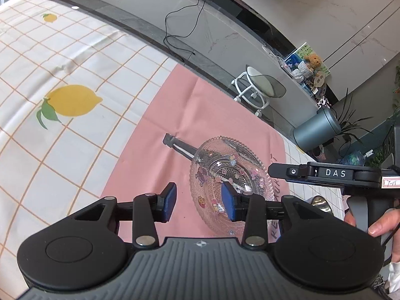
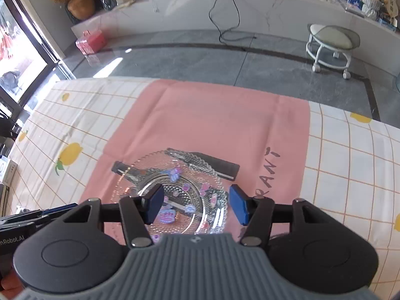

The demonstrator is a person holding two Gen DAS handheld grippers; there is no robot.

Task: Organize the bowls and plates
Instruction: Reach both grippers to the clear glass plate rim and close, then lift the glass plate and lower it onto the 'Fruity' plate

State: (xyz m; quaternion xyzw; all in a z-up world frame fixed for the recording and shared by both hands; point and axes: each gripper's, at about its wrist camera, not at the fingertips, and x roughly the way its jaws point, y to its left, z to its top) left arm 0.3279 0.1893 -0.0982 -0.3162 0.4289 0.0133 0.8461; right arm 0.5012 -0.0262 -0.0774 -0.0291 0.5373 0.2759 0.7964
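We are looking at a round glass plate (image 2: 175, 192) with a bumpy rim and little cartoon stickers. It is lying on the smooth pink cloth (image 2: 212, 125), near us. A flat black printed bar (image 2: 220, 166) on the cloth is showing through the clear glass.

Our left gripper (image 1: 198, 201) is hanging wide open with nothing in it. Its right blue pad (image 1: 228, 203) is sitting over the plate.

Our right gripper (image 2: 196, 205) is also hanging wide open and holding nothing, right above the plate.

Far off, a white stool (image 2: 332, 45) is standing on the gray floor. A checked lemon cloth (image 1: 62, 80) is lying under the pink one.
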